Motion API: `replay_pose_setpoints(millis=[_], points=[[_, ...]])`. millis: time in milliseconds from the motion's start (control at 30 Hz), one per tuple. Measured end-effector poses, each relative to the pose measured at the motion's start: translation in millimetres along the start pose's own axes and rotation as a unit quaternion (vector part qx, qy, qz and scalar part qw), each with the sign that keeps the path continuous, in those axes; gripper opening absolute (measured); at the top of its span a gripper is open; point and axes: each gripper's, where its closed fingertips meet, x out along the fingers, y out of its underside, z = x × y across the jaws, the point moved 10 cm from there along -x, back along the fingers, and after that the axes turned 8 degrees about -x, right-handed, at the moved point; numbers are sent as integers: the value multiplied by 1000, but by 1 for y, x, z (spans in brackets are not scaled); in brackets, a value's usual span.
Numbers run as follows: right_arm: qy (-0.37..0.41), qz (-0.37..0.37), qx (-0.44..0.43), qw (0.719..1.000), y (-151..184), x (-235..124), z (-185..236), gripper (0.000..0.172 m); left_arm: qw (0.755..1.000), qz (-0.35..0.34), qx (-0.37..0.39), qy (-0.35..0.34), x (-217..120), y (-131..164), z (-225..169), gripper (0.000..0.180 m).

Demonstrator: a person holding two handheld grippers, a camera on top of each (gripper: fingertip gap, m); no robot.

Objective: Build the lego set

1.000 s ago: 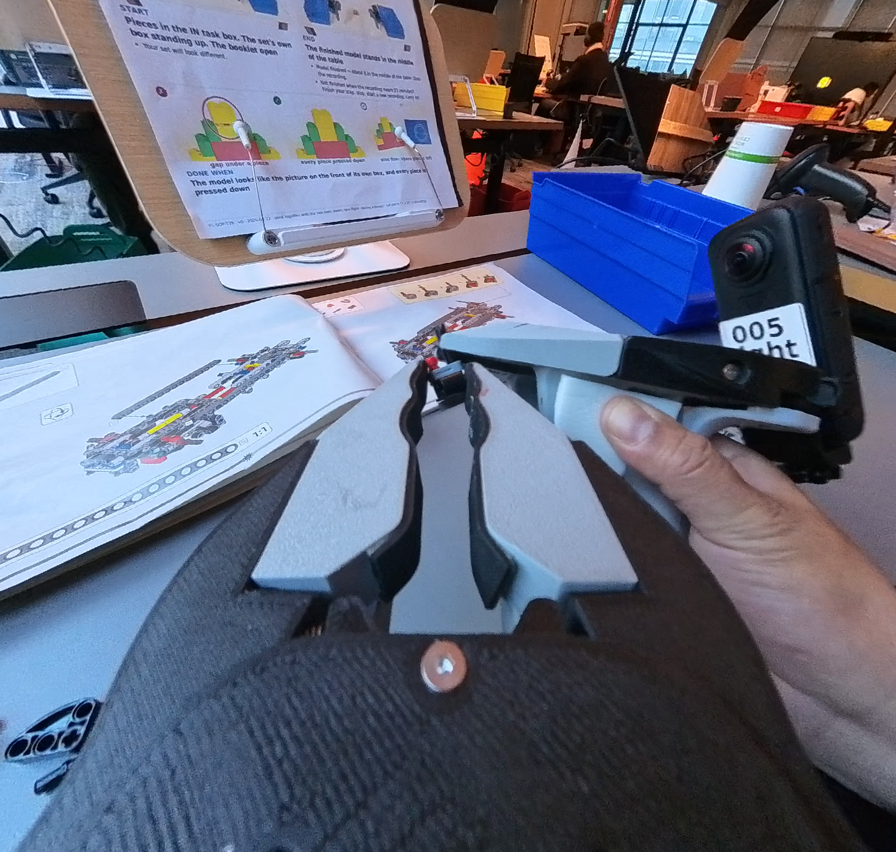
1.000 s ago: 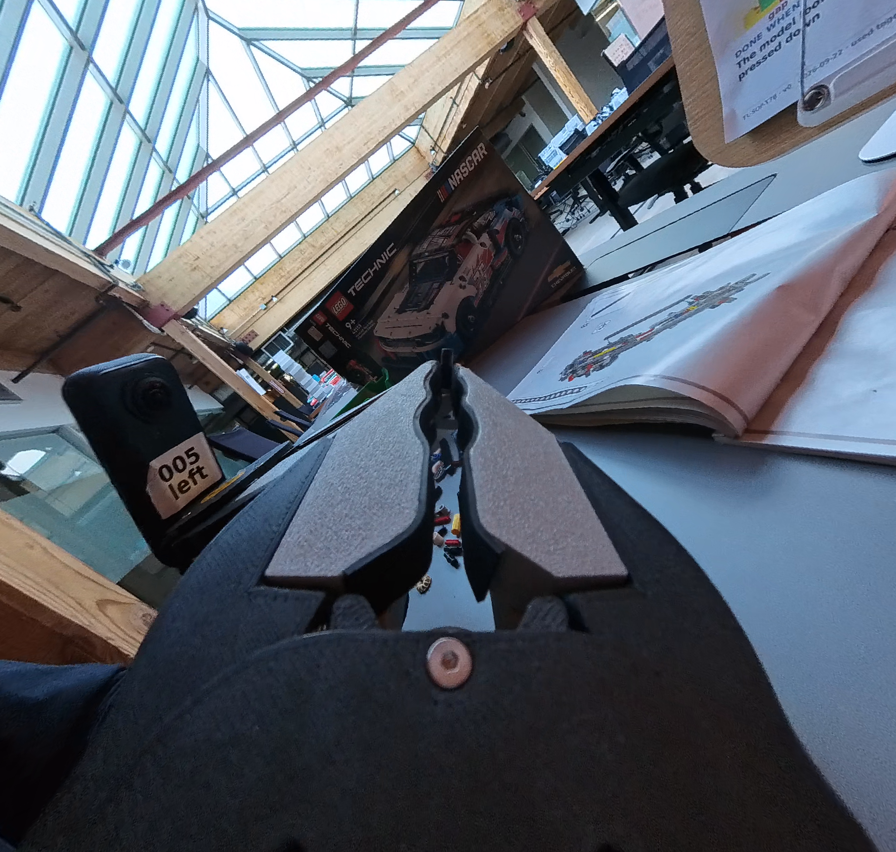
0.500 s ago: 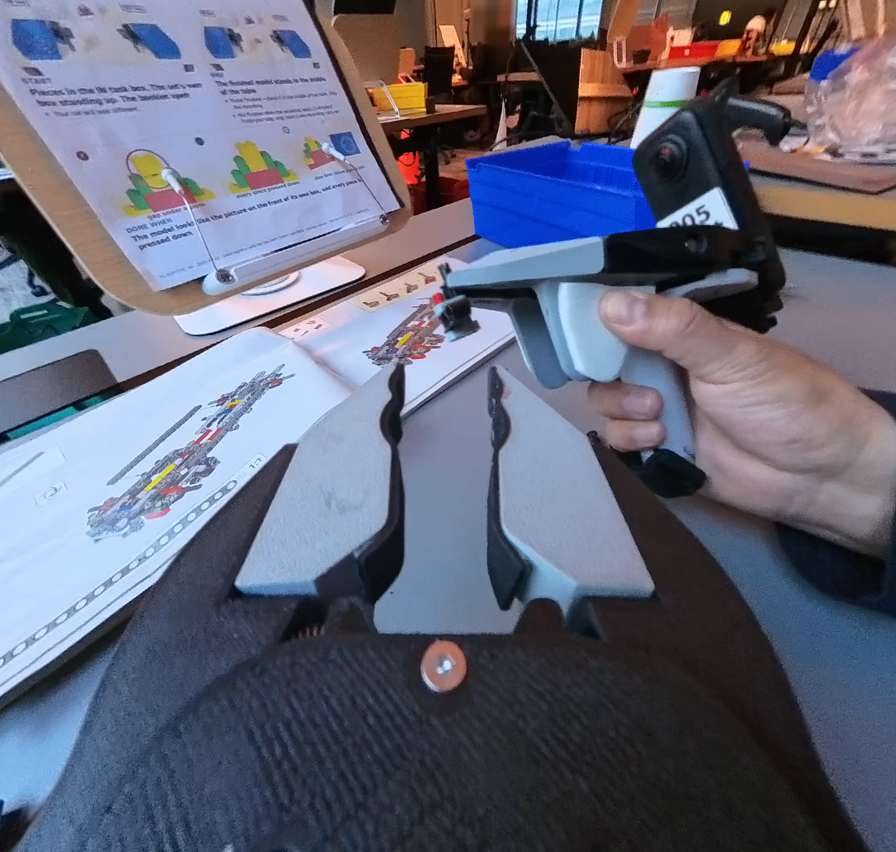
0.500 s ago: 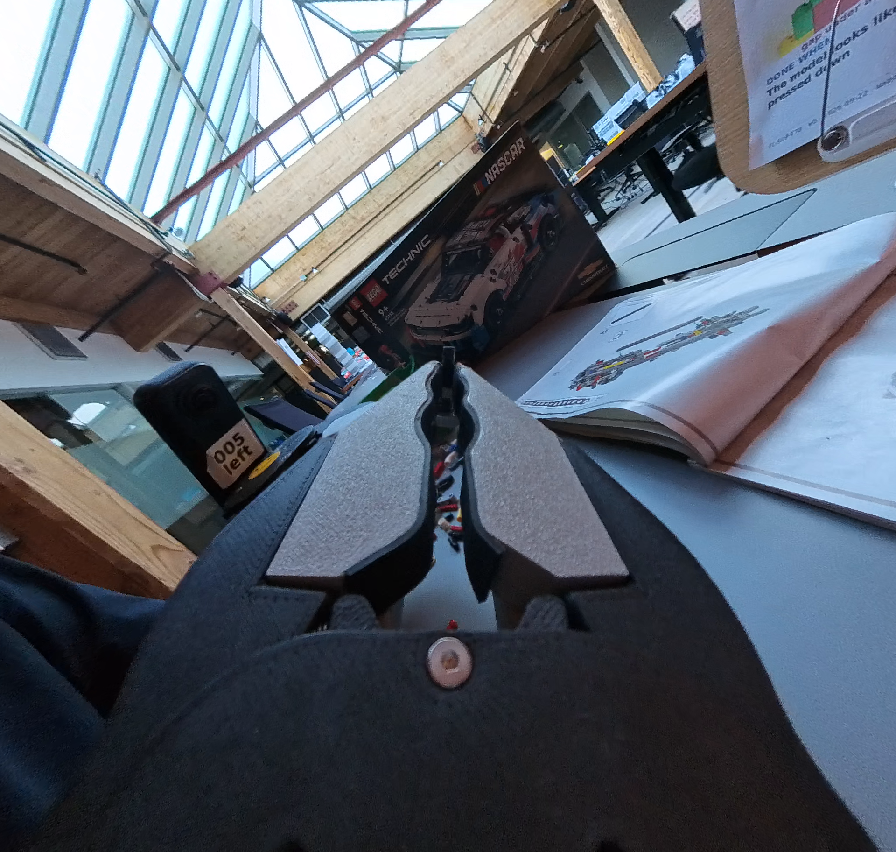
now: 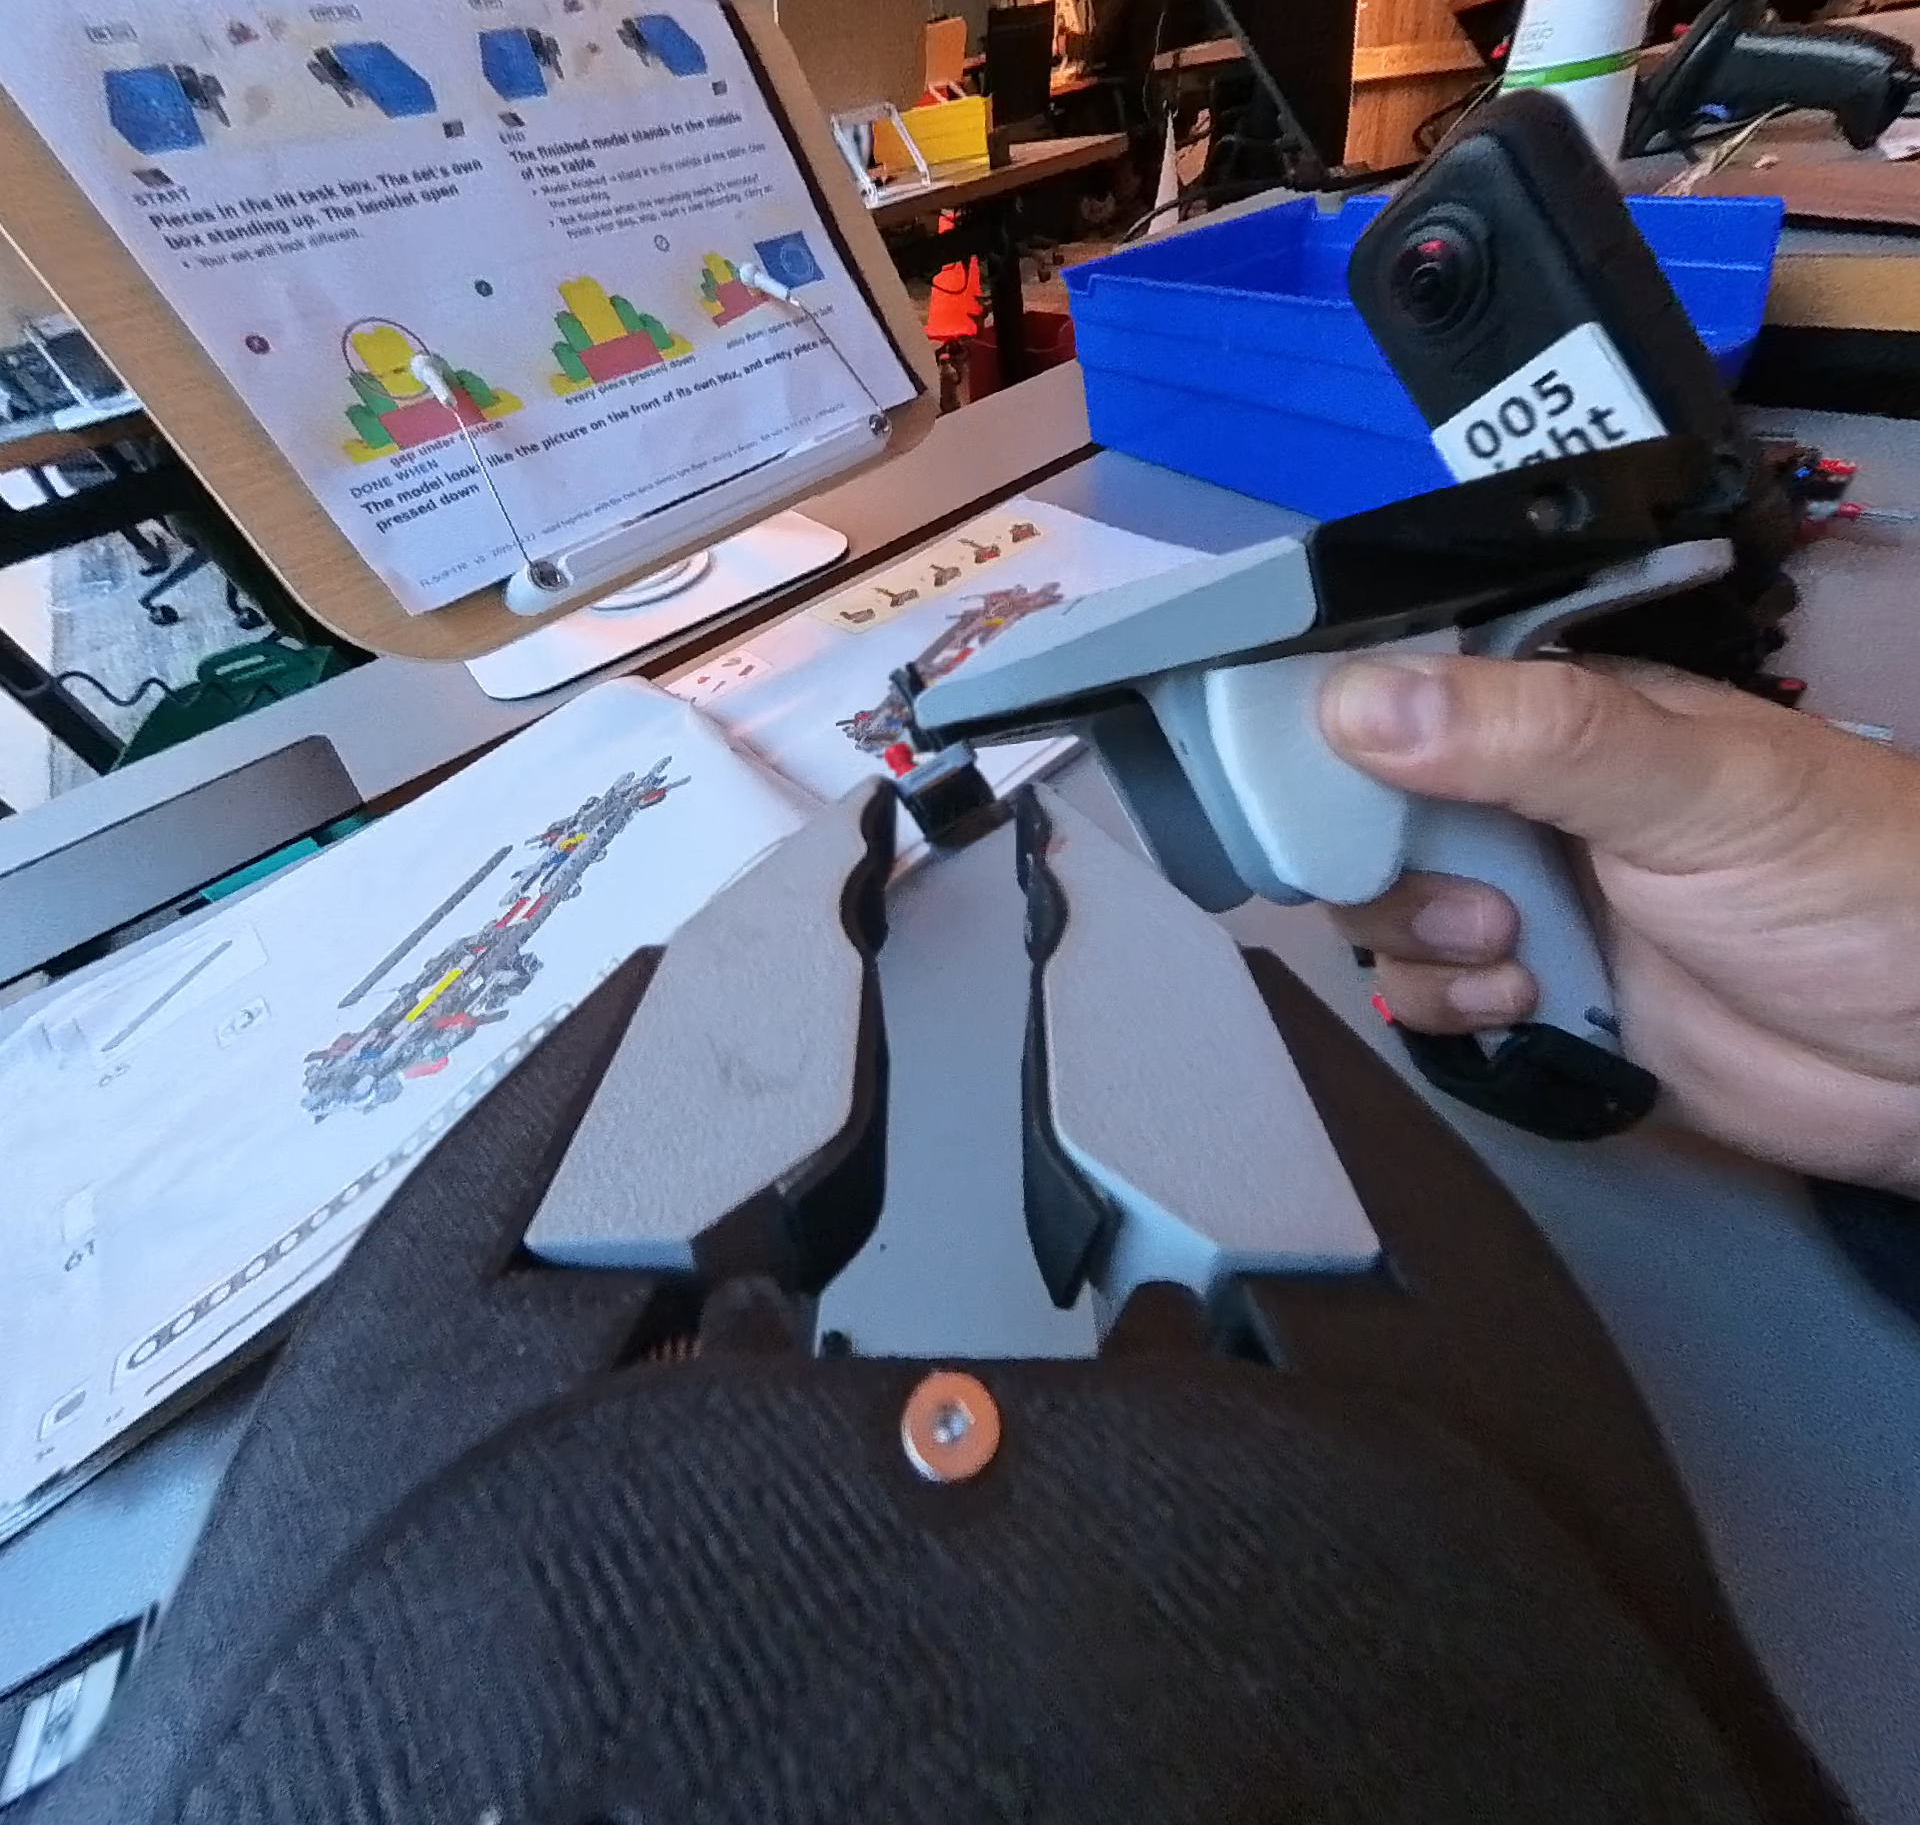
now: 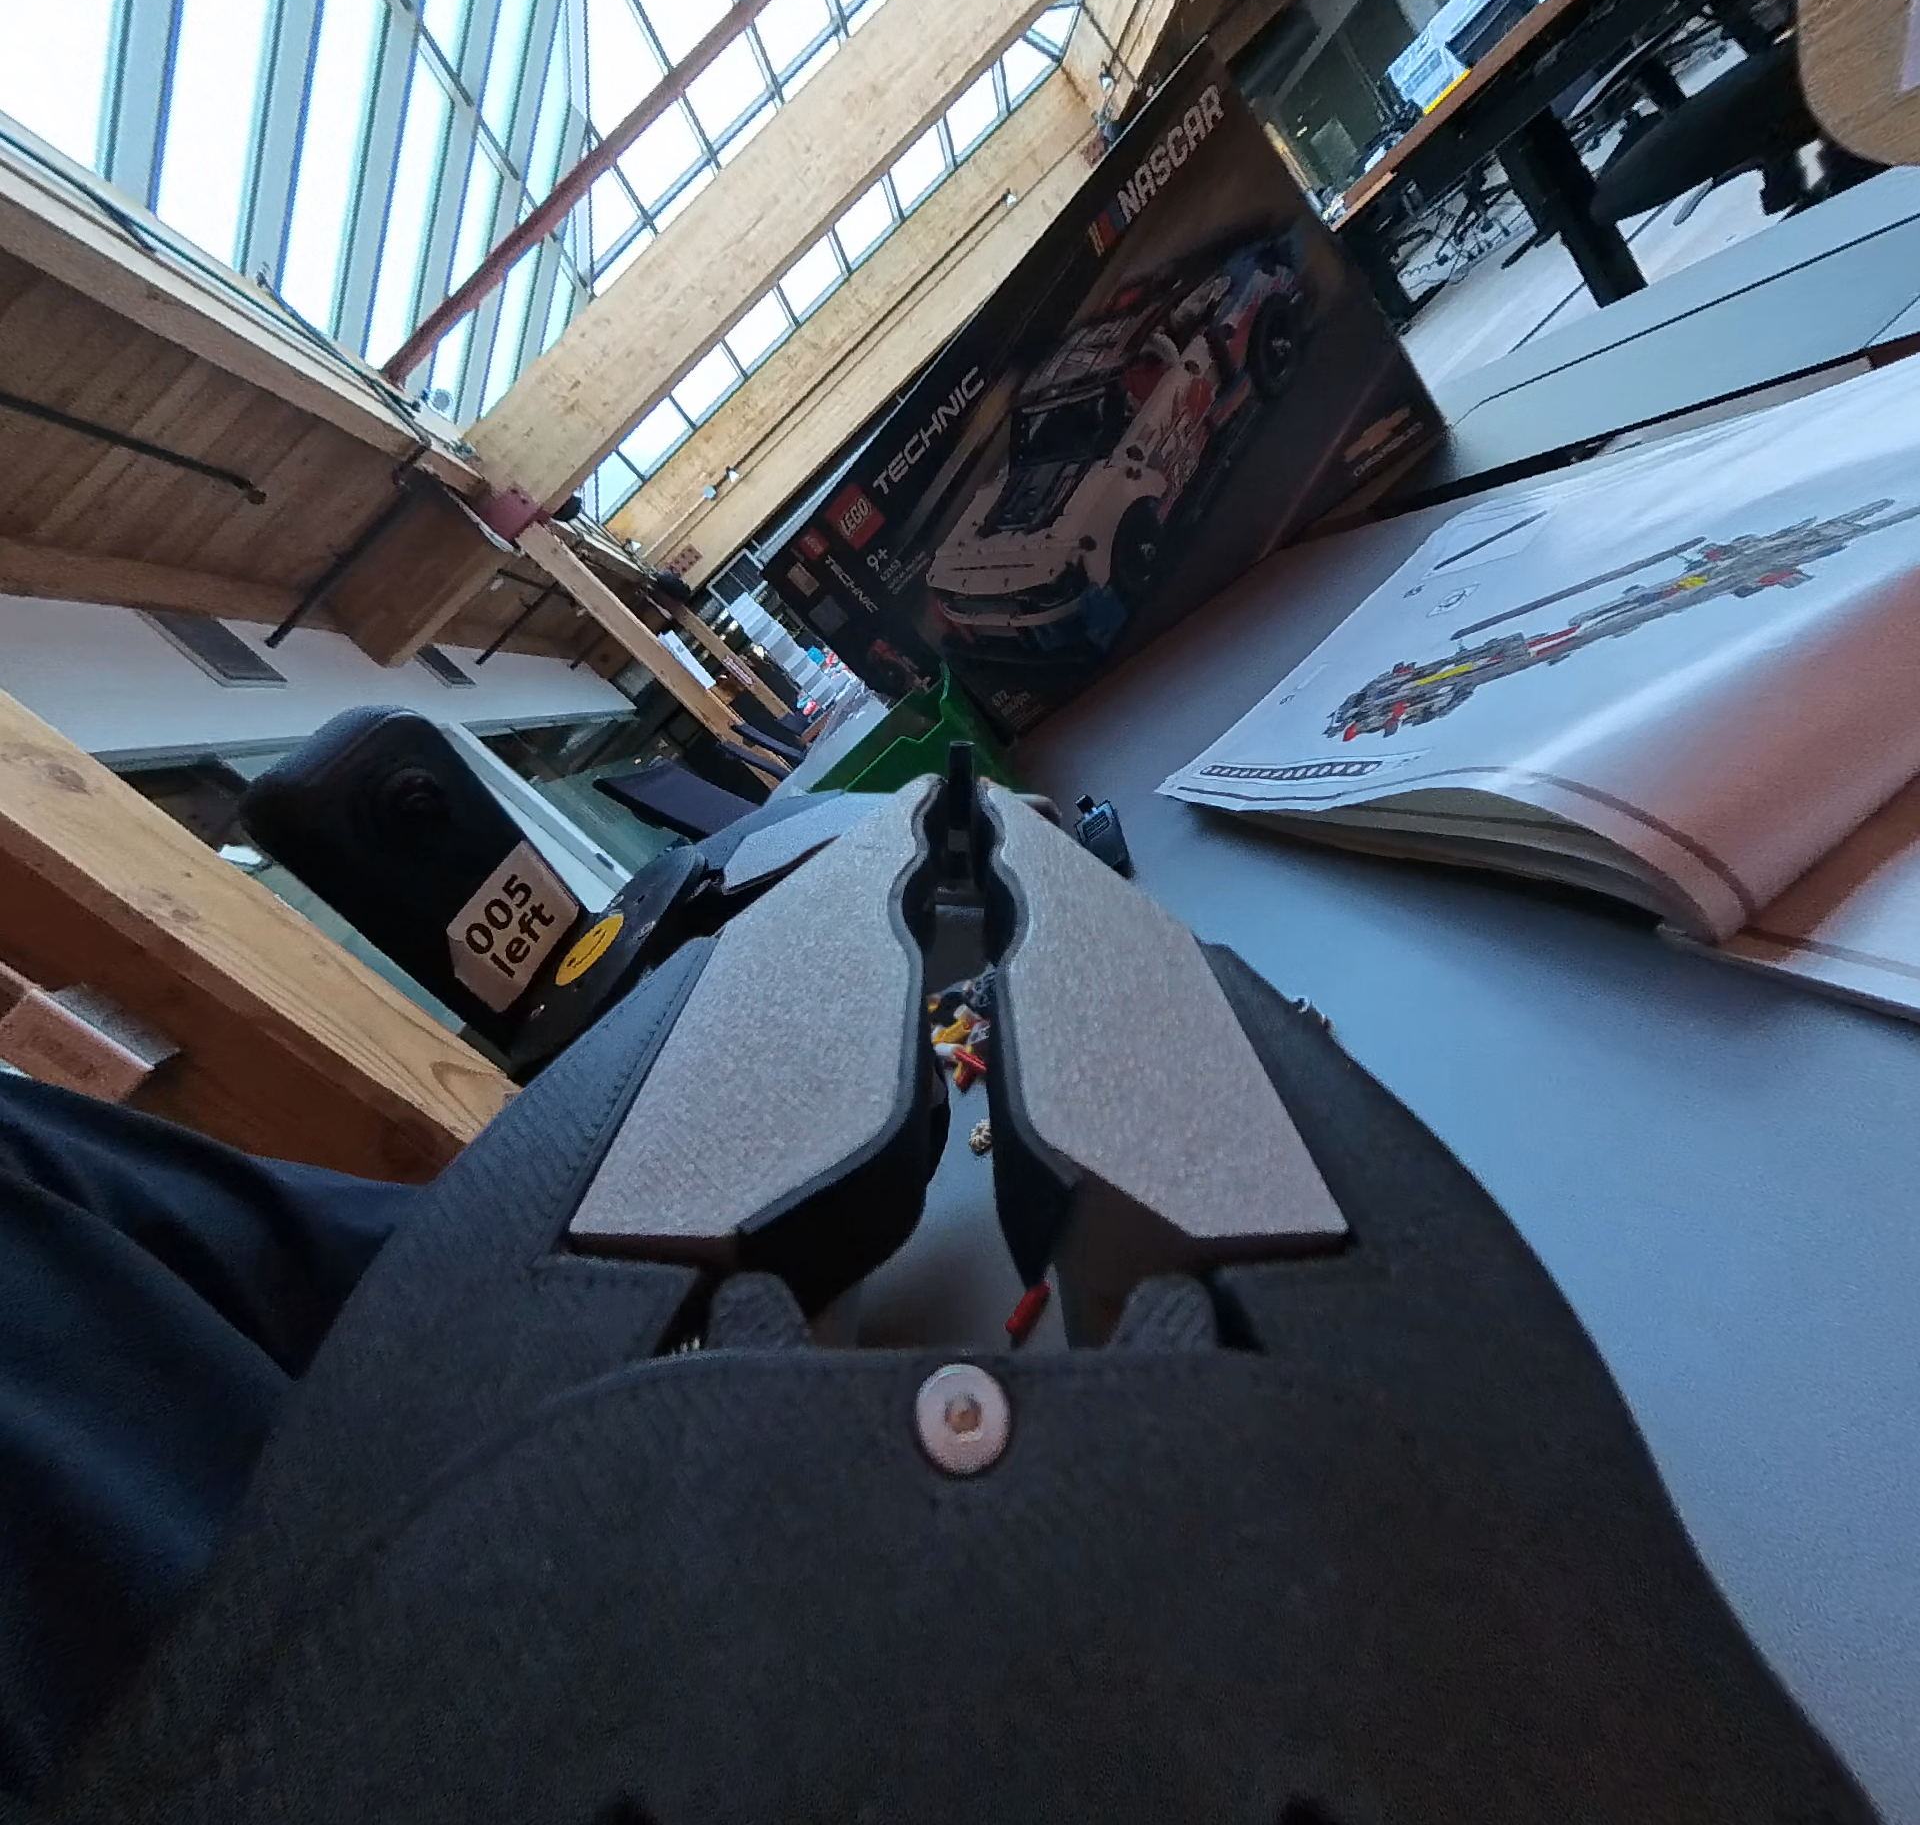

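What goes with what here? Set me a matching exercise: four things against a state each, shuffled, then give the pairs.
1. left gripper
2. right gripper
3. booklet
4. set box

a. lies open
b. shut on a small dark piece
c. jaws apart, gripping nothing
d. stands upright

Pairs: 1-c, 2-b, 3-a, 4-d

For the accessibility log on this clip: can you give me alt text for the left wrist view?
The left gripper, jaws apart, points at a small black piece with a red pin pinched in the tips of the right gripper, held by a hand. An open instruction booklet, a stand-mounted sheet and a blue bin lie behind.
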Motion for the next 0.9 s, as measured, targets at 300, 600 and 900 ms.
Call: replay_pose_setpoints(millis=[300,600,900], points=[[16,33,-25,999,-1,4,-1,0,999,24,-23,1,0,3,5,19],[27,73,-62,995,-4,4,-1,0,999,35,-32,-1,1,4,6,19],[40,81,-75,993,-2,4,-2,0,998,42,-42,-2,4,7,7,20]])
